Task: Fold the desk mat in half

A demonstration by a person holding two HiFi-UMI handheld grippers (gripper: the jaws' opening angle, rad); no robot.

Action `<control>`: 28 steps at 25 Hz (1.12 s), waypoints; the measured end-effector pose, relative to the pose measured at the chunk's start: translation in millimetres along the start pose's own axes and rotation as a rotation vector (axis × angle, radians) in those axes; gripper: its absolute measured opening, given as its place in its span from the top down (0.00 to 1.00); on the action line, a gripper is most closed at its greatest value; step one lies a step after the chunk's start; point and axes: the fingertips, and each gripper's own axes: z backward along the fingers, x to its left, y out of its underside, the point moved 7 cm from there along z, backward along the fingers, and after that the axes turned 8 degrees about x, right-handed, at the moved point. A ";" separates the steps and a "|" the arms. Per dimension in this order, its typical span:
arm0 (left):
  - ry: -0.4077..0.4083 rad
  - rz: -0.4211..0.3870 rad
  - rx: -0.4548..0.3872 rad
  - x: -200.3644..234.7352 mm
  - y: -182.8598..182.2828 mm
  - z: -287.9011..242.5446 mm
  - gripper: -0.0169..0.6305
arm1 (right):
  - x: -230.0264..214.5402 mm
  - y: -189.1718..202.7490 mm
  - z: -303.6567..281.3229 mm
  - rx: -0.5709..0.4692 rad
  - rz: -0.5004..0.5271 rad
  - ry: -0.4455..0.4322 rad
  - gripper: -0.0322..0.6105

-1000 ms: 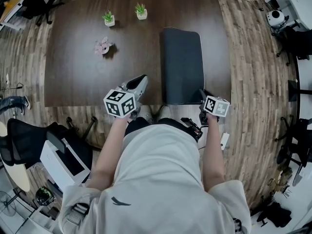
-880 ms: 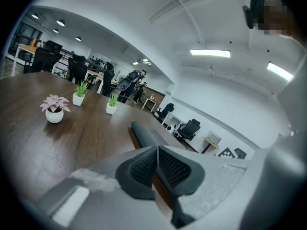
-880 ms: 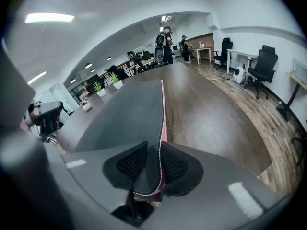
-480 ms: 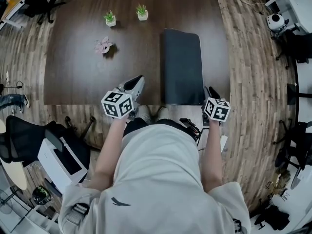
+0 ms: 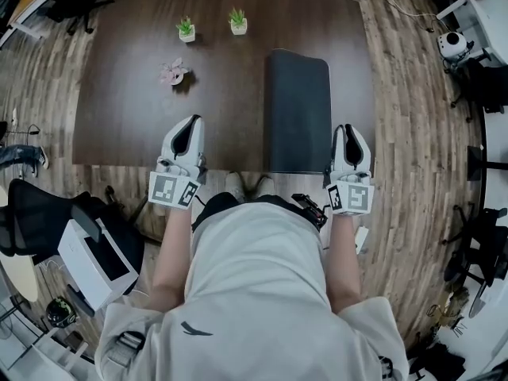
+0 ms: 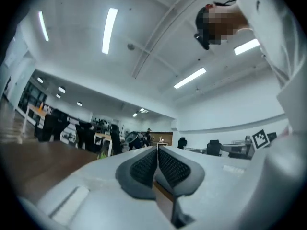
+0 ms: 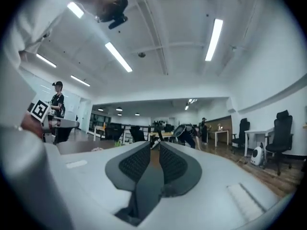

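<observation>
The dark desk mat [image 5: 297, 109] lies as a narrow strip on the right half of the brown table [image 5: 127, 109], its near end at the table's front edge. My left gripper [image 5: 189, 124] rests over the front edge, well left of the mat, with its jaws shut and empty [image 6: 157, 150]. My right gripper [image 5: 350, 130] sits just right of the mat's near corner, apart from it. Its jaws are closing, with a thin gap left and nothing between them [image 7: 155, 147]. Neither gripper view shows the mat.
Two small potted plants [image 5: 186, 30] [image 5: 237, 21] and a pink trinket [image 5: 171, 72] stand at the far left of the table. A black chair [image 5: 32, 221] and a white box [image 5: 95, 264] are on the floor at my left. Office chairs ring the room.
Both grippers have swung to point straight ahead over the front edge. The left one moved left. The right one came away from the mat's near right corner. The mat has not moved.
</observation>
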 end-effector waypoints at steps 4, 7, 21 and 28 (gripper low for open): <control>-0.004 -0.105 -0.023 -1.4 -11.0 23.4 0.95 | 4.2 -1.2 7.4 -0.031 0.015 0.025 0.92; -0.021 -0.126 -0.012 -0.3 -10.1 31.7 0.95 | 6.3 1.6 6.1 -0.004 0.016 0.017 0.94; -0.040 -0.091 -0.031 4.4 -9.9 37.7 0.97 | 9.1 4.4 5.6 0.032 -0.021 0.005 0.95; -0.045 -0.090 -0.028 2.3 -9.1 38.3 0.97 | 12.1 8.5 3.2 0.067 -0.025 -0.031 0.95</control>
